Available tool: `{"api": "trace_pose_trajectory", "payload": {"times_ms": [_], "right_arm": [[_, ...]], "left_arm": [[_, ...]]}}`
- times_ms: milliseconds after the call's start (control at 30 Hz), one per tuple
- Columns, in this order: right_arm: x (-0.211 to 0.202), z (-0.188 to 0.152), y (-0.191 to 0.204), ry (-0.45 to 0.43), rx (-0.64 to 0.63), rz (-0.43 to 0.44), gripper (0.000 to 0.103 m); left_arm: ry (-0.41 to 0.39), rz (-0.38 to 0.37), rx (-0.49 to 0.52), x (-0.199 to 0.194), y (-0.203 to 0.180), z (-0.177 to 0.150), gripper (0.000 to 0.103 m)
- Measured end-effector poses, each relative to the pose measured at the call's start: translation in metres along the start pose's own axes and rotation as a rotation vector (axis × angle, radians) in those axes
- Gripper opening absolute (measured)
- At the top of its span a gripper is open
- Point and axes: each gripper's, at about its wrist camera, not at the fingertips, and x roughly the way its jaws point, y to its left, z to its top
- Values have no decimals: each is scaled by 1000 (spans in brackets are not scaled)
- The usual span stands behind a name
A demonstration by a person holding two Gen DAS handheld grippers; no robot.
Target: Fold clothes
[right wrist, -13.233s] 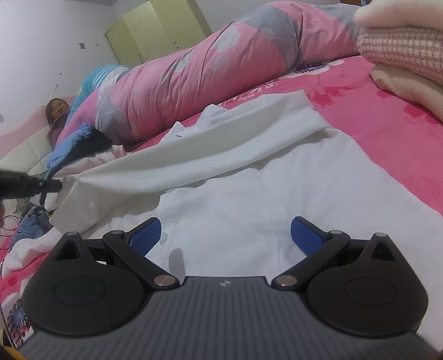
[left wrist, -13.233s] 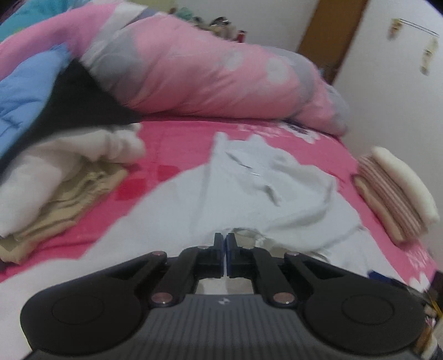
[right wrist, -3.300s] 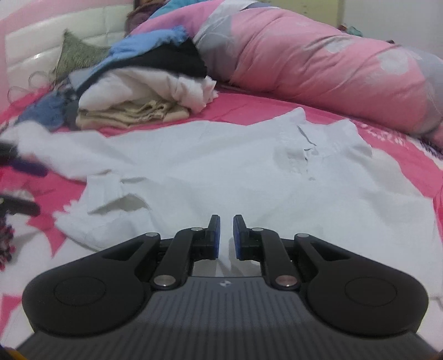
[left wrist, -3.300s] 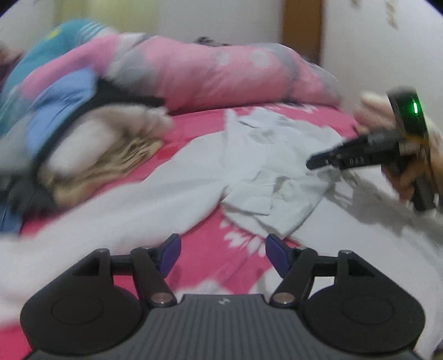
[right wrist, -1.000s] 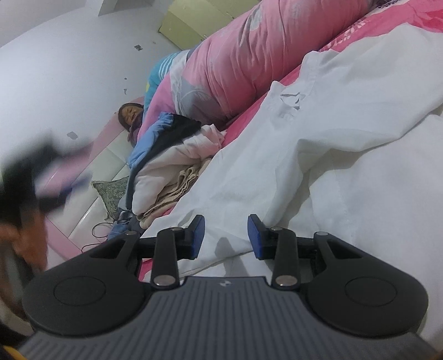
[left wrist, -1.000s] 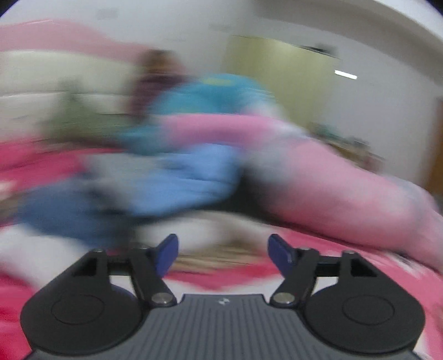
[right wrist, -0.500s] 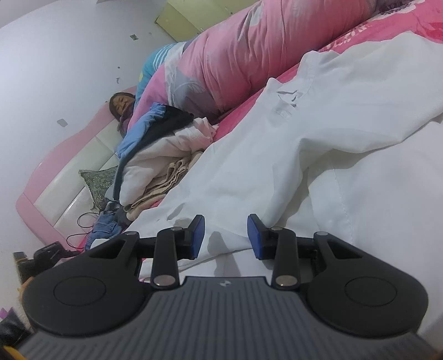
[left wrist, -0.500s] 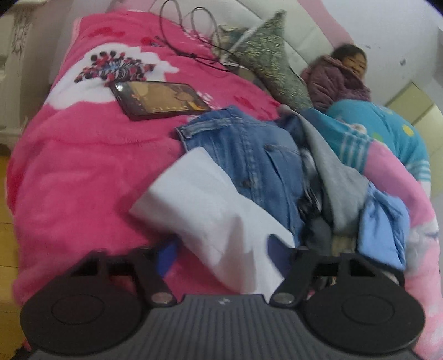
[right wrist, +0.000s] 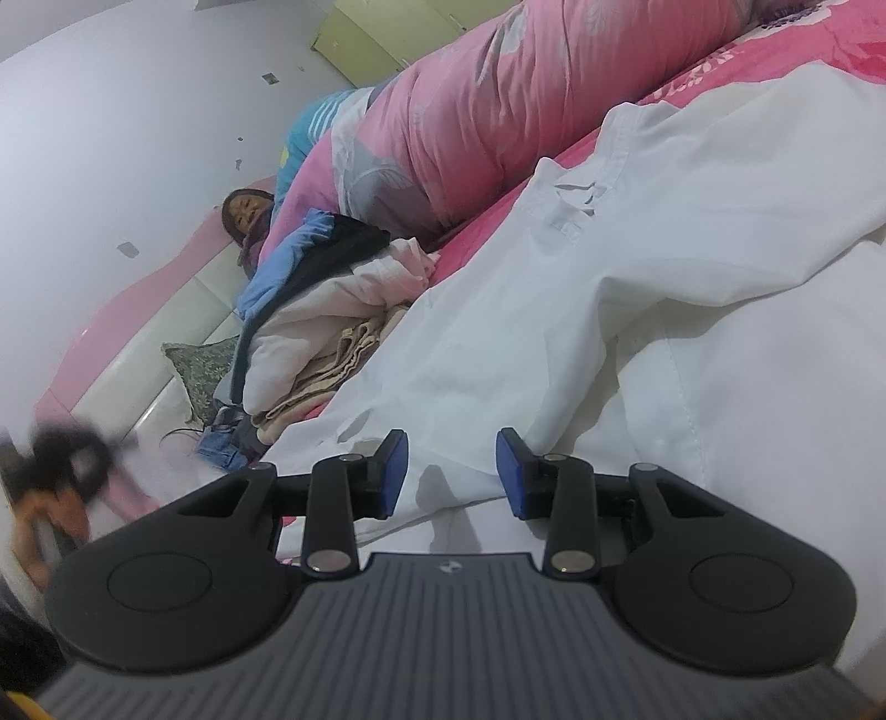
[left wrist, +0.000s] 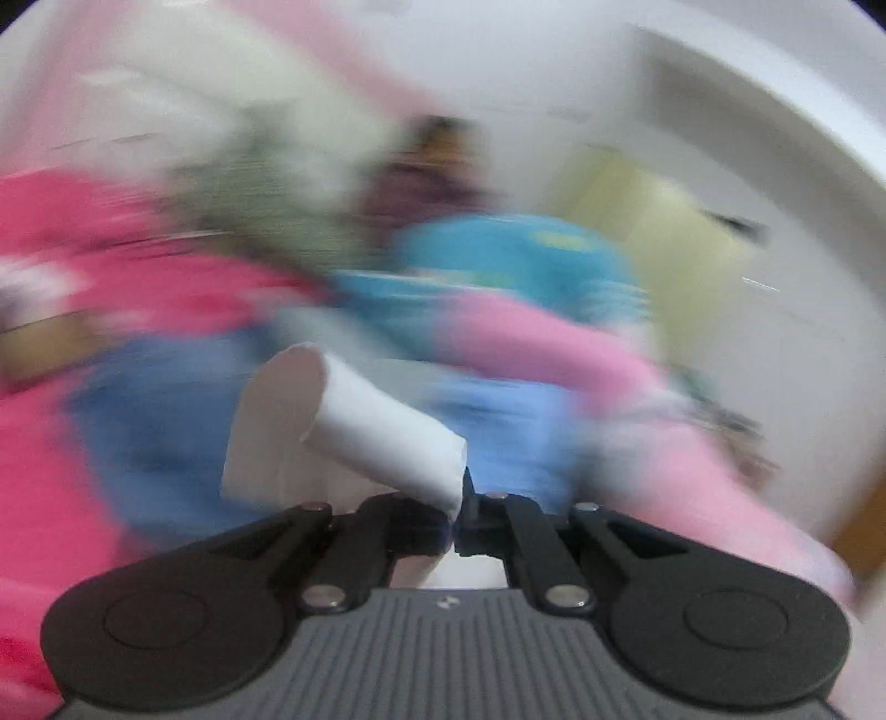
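Left gripper (left wrist: pixel 458 518) is clamped on a white sleeve cuff (left wrist: pixel 354 426), which sticks up and to the left from its jaws; everything behind is blurred. Right gripper (right wrist: pixel 451 479), jaws parted, holds nothing and hovers just above the white shirt (right wrist: pixel 637 288) spread across the pink bed (right wrist: pixel 786 52), its hem edge between the fingers.

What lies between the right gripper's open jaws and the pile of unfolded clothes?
In the right wrist view, only the white shirt lies there, spread on the bed from the right gripper to the clothes pile.
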Motion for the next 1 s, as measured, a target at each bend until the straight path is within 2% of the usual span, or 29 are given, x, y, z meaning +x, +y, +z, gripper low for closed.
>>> {"api": "trace_pose_trajectory", "payload": {"times_ms": [33,67,133,400,433,600,733,800,867,967,1000], "right_arm": [[0,0,0,-2,2,4,36],[-1,0,-1,-3,4,9,36],[-2,0,-2,-6,8,18,37],[-5,0,-5,-26,36,51,41],[-5,0,-5,-26,37,54,42],[-4,1,-3,-24,40,57,44],[-4,2,-1,-8,49,44,44],[-4,5,2,14,58,21,45],[-9,9,8,41,75,-12,47],[-33,20,16,39,99,-16,52],[-44,26,16,29,103,-53,53]], "left_arm": [[39,-48,17,0,-13,-9,12],[78,-97,34,1,-27,-18,37],[157,-193,67,2,-54,-35,73],[470,-580,201,5,-161,-105,80],[488,-592,218,5,-162,-110,80],[396,-375,259,6,-86,-93,84],[352,-234,277,7,-38,-85,86],[352,-199,287,10,-20,-86,86],[362,-190,340,11,-14,-93,86],[376,-177,421,13,-5,-104,86],[382,-180,445,13,-3,-108,87]]}}
